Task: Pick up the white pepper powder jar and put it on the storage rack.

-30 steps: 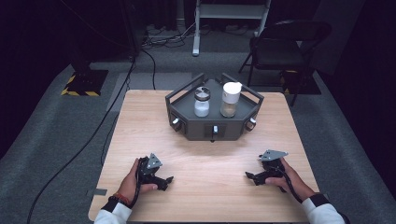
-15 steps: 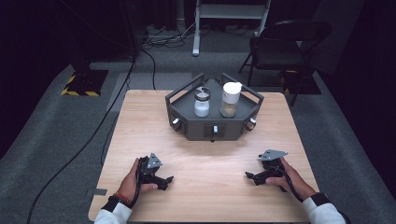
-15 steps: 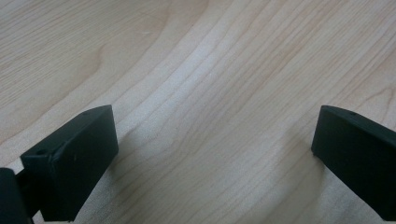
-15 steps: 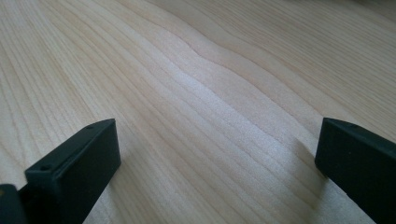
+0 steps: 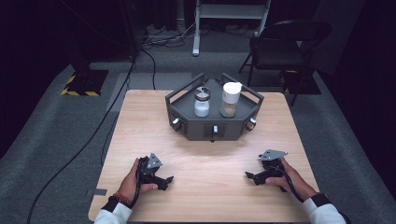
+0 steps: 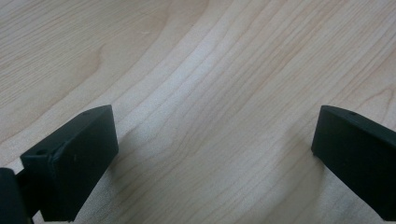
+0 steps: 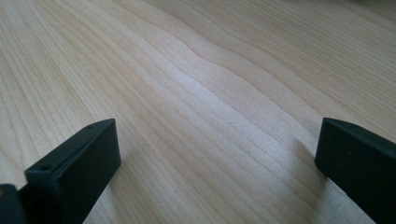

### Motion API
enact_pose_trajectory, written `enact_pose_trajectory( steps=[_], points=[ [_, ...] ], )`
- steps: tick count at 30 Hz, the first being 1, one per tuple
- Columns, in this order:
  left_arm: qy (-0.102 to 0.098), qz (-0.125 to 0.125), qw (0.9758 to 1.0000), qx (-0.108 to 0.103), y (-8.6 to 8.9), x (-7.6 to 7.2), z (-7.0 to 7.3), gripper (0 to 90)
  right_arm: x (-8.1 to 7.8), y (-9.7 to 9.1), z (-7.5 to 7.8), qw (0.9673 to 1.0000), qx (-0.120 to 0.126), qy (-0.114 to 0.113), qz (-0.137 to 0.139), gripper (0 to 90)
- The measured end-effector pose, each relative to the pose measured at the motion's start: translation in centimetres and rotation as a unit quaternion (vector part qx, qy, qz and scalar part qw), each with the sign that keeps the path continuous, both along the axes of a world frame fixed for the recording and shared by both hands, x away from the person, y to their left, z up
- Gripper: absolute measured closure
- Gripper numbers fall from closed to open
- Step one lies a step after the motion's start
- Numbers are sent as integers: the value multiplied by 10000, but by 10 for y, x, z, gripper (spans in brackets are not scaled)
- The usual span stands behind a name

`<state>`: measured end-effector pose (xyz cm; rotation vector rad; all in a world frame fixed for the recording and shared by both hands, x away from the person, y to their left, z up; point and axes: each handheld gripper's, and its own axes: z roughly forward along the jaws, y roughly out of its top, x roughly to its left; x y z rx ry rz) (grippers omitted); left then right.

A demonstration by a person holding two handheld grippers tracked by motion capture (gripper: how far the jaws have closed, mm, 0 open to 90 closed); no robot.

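A dark grey six-sided stand point(image 5: 214, 127) sits at the far middle of the wooden table point(image 5: 205, 163). On it stand a clear jar with a dark lid and white contents point(image 5: 201, 102) and a taller bottle with a white cap and tan contents point(image 5: 230, 99). My left gripper point(image 5: 164, 181) rests on the table at the near left, open, with nothing between its jaws point(image 6: 210, 154). At the near right lies my right gripper point(image 5: 251, 177), likewise open over bare wood point(image 7: 215, 158). Both point toward the table's middle.
A black chair point(image 5: 280, 44) stands behind the table at the right. Cables point(image 5: 107, 126) trail over the grey floor at the left. A yellow-and-black striped base point(image 5: 83, 84) lies at the far left. Bare wood spreads between the grippers and the stand.
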<state>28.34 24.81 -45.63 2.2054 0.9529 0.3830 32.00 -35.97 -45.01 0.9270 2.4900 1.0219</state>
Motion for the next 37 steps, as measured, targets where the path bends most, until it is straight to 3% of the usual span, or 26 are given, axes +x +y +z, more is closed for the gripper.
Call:
enact_pose_trajectory(
  steps=[37],
  points=[
    [-2, -37, 10000, 9, 0, 3, 0, 0, -1, 1, 0, 10000, 2, 1, -60, 0]
  ],
)
